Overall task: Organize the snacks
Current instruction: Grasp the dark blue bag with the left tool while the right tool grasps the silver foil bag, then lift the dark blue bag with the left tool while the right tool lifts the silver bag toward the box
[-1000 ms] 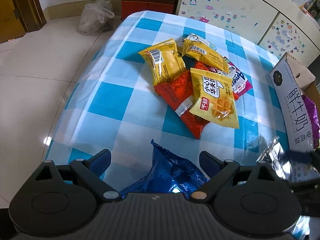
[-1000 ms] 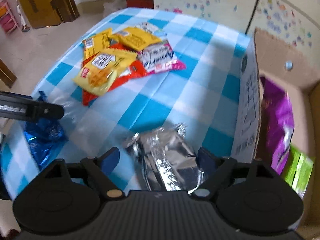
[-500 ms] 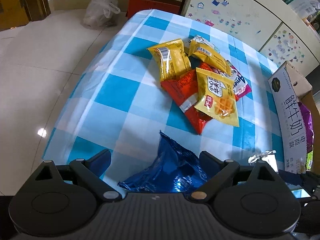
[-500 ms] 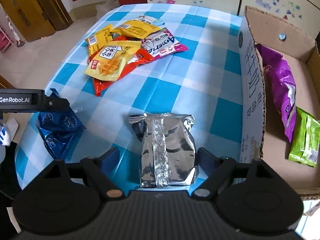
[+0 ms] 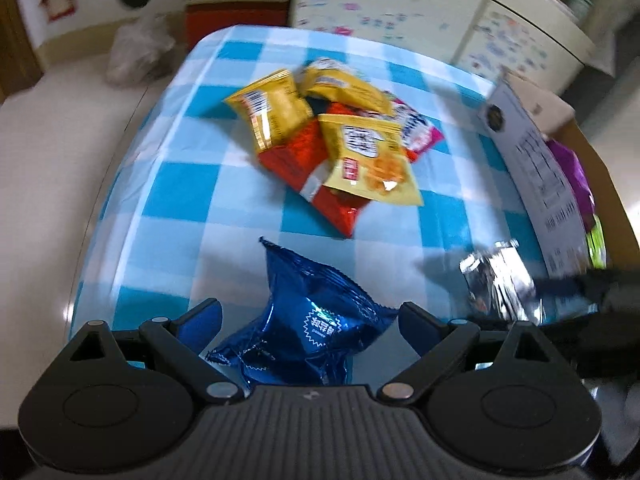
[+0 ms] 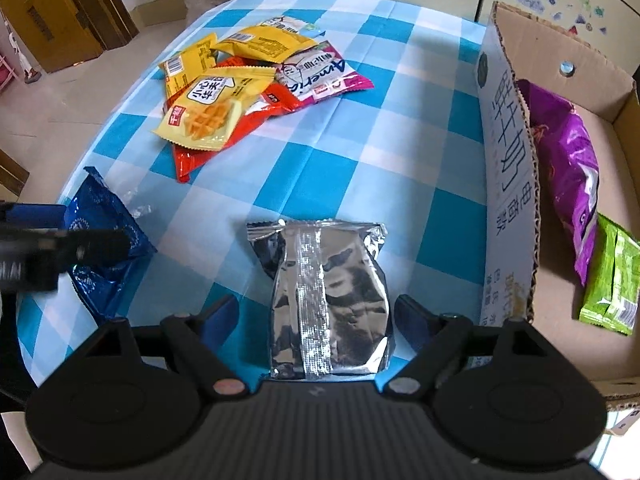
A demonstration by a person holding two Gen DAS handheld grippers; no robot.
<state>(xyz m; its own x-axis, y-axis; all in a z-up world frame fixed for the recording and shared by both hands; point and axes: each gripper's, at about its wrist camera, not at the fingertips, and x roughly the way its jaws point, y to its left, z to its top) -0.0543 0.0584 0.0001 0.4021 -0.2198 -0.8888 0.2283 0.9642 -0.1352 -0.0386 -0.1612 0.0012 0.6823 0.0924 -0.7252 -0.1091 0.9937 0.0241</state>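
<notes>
A blue foil snack pack (image 5: 304, 320) lies on the checked tablecloth between the open jaws of my left gripper (image 5: 310, 320); it also shows in the right wrist view (image 6: 108, 240). A silver foil pack (image 6: 328, 300) lies between the open jaws of my right gripper (image 6: 318, 316), and shows in the left wrist view (image 5: 500, 284). Neither pack is gripped. A pile of yellow, red and pink snack packs (image 6: 240, 92) lies farther back on the table (image 5: 336, 148).
An open cardboard box (image 6: 508, 152) stands at the table's right side, holding a purple bag (image 6: 568, 168) and a green pack (image 6: 612, 276). The table's left edge (image 5: 120, 184) drops to a tiled floor. Cabinets stand behind.
Both grippers have drawn back and risen a little, so more of the blue and silver packs shows between their jaws. The jaws stay open.
</notes>
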